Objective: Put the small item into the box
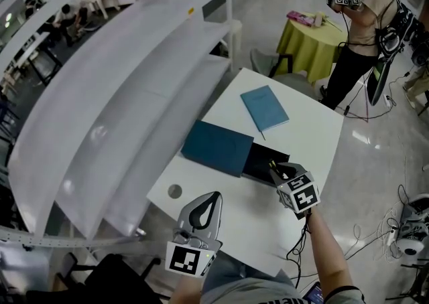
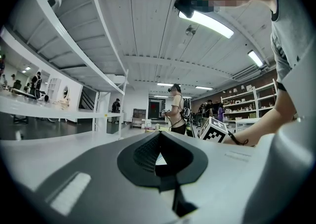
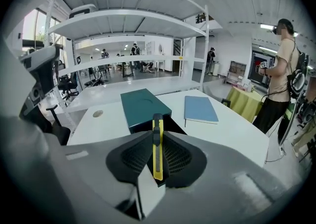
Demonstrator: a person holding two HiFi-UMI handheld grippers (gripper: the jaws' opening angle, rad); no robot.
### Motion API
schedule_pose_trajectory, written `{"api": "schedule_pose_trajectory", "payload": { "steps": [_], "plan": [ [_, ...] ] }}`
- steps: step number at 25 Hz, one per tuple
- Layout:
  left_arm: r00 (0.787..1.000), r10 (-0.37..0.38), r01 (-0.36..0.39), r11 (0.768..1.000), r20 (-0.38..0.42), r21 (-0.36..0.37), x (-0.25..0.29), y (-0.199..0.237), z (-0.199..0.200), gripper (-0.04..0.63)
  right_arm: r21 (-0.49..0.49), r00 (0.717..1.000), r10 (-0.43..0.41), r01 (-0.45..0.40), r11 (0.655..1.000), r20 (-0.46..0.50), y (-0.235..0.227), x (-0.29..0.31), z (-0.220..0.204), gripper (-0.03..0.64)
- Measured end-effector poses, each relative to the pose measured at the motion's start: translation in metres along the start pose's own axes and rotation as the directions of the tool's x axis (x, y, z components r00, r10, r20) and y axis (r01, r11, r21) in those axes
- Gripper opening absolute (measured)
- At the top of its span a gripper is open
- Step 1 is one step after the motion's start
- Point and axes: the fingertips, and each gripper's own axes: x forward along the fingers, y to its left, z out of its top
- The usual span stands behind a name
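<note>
My right gripper (image 1: pixel 280 171) (image 3: pixel 157 136) is shut on a yellow utility knife (image 3: pixel 157 145), which stands lengthwise between the jaws. In the head view the gripper hovers over the near right corner of the open black box (image 1: pixel 263 162) on the white table (image 1: pixel 308 135). A teal lid (image 1: pixel 218 147) (image 3: pixel 143 105) lies partly over the box's left side. Lower left, over the table's near edge, my left gripper (image 1: pixel 212 199) (image 2: pixel 159 144) is shut with nothing in it and points away from the box.
A blue notebook (image 1: pixel 265 108) (image 3: pixel 200 108) lies at the table's far end. A round cable hole (image 1: pixel 175 191) is near the left corner. White shelving (image 1: pixel 127 95) runs along the left. A person (image 1: pixel 362 28) stands by a yellow-green table (image 1: pixel 315 38).
</note>
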Motion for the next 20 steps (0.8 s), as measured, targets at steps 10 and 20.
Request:
{"api": "schedule_pose_trajectory", "payload": {
  "steps": [10,20],
  "plan": [
    [1.0,-0.001,0.001,1.0,-0.017,-0.012,0.008,0.01,-0.012,0.018,-0.004,0.998,0.011,-0.012,1.0,-0.061,-0.008,0.031,-0.006,0.066],
    [0.999,0.005,-0.005,1.0,-0.032,-0.022,0.012,0.018,-0.016,0.018,0.0,0.992,0.027,-0.027,1.0,-0.126,-0.008,0.052,-0.016,0.066]
  ]
}}
